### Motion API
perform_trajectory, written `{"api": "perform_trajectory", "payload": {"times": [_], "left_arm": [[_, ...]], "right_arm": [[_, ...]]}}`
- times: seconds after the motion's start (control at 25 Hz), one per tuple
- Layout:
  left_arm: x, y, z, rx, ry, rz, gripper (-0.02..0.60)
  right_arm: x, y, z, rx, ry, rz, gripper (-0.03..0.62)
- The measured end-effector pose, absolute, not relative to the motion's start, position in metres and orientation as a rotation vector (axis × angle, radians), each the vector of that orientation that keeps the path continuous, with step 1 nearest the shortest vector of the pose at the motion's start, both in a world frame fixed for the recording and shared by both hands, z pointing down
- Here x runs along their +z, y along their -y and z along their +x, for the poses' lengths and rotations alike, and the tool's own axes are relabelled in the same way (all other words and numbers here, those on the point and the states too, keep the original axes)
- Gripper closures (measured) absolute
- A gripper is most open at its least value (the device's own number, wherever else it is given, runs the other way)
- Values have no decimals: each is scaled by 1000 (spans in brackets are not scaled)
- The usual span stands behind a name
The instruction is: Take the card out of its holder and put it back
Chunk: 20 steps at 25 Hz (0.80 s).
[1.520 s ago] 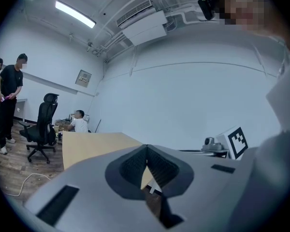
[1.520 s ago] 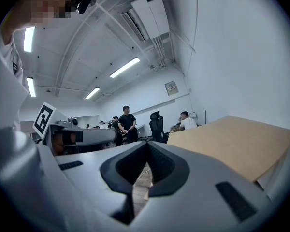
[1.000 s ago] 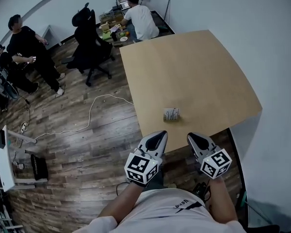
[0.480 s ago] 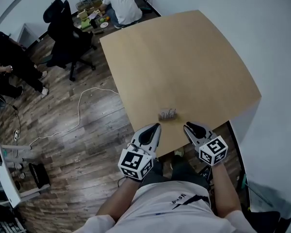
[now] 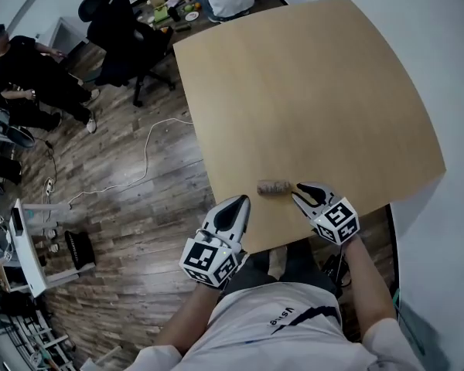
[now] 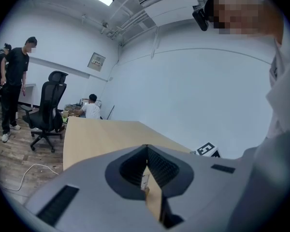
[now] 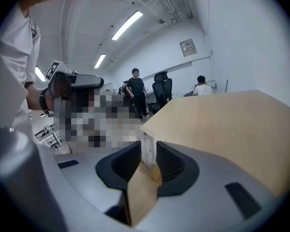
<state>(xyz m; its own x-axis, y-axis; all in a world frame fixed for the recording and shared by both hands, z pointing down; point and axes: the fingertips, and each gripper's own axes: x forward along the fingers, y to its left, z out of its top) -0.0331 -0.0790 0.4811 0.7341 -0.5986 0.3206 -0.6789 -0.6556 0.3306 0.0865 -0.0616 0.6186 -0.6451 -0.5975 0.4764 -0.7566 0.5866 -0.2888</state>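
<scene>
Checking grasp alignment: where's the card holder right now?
In the head view the card holder sits on the table near its front edge, right at the tip of the right gripper, with the left gripper further left.

The table has a pale wood-look top, smooth and matt. At its 9 o'clock, the floor is dark wood plank with a visible grain. The left gripper and the right gripper have matt grey plastic shells and dark ribbed pads. The card looks like white printed paper.
</scene>
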Motion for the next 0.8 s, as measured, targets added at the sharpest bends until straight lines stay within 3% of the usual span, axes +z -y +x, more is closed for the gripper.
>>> {"api": "perform_trajectory", "payload": {"times": [0.52, 0.64, 0.8], "left_arm": [[486, 99, -19, 330, 1171, 2382, 569], [490, 98, -19, 334, 1198, 2369, 569], [498, 92, -22, 332, 1213, 2364, 569]], "right_arm": [[651, 96, 58, 625, 2598, 719, 494], [655, 96, 54, 604, 2619, 675, 548], [660, 92, 50, 584, 2636, 614, 560]]}}
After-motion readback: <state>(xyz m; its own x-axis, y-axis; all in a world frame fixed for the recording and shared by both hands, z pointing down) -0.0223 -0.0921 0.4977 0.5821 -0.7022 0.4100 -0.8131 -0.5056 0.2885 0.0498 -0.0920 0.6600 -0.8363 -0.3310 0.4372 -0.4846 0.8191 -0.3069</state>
